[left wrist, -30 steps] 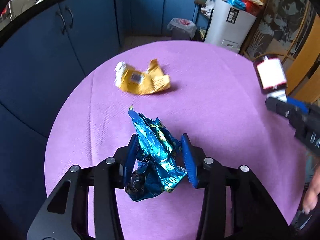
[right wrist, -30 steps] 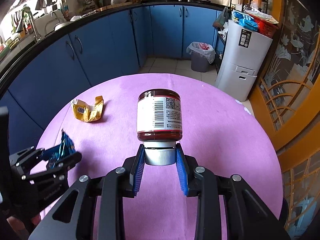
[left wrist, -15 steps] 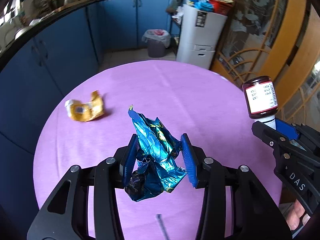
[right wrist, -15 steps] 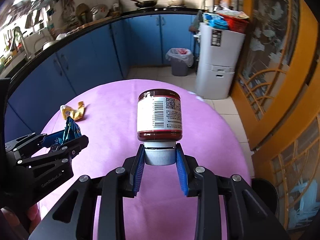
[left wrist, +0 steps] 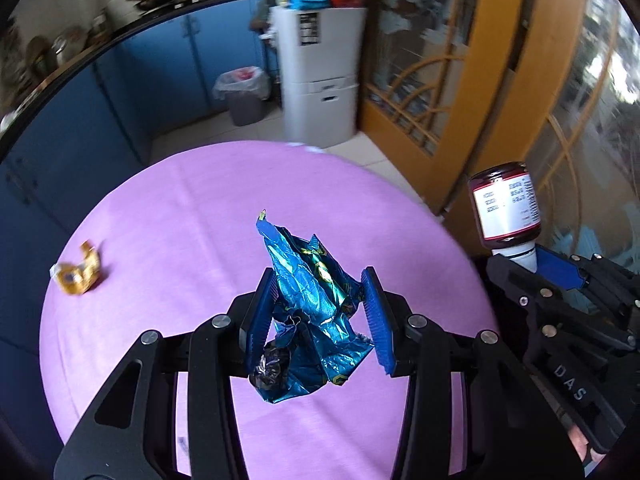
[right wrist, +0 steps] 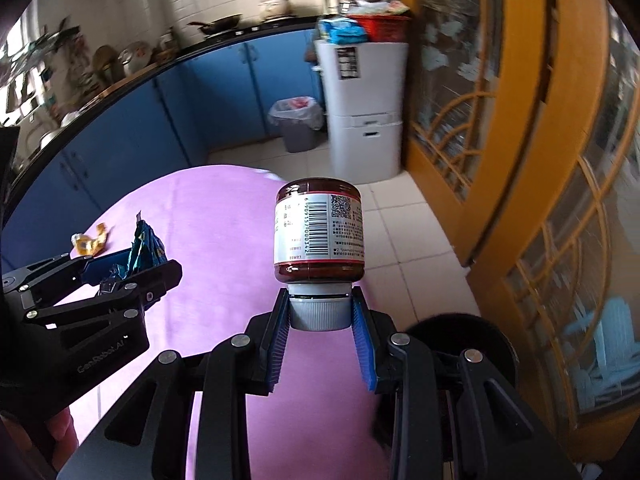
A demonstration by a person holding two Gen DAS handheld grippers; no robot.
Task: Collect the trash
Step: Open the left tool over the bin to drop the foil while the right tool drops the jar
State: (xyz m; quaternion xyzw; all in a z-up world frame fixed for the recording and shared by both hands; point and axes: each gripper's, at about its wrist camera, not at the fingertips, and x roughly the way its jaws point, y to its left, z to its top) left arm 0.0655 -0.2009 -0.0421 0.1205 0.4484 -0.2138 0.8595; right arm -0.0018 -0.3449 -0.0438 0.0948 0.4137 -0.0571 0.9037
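My left gripper (left wrist: 318, 312) is shut on a crumpled blue foil wrapper (left wrist: 310, 304), held above the round purple table (left wrist: 200, 208). The right gripper (right wrist: 320, 328) is shut on the white cap of a dark jar (right wrist: 319, 232) with a barcode label, bottom end away from me. That jar (left wrist: 505, 210) also shows at the right in the left wrist view, past the table's edge. In the right wrist view the left gripper (right wrist: 120, 268) with the blue wrapper (right wrist: 146, 246) sits at the left. A crumpled yellow wrapper (left wrist: 78, 272) lies on the table's far left (right wrist: 89, 242).
A grey bin with a white liner (right wrist: 298, 122) stands on the tiled floor by blue cabinets (right wrist: 224, 92). A white drawer unit (right wrist: 364, 108) is beside it. An orange glazed door (right wrist: 500, 128) fills the right. A dark round object (right wrist: 460, 344) sits low under the right gripper.
Both grippers have swung to the right across the table with their loads still held. The yellow wrapper has slid toward the left edge of both views and the orange door has come in.
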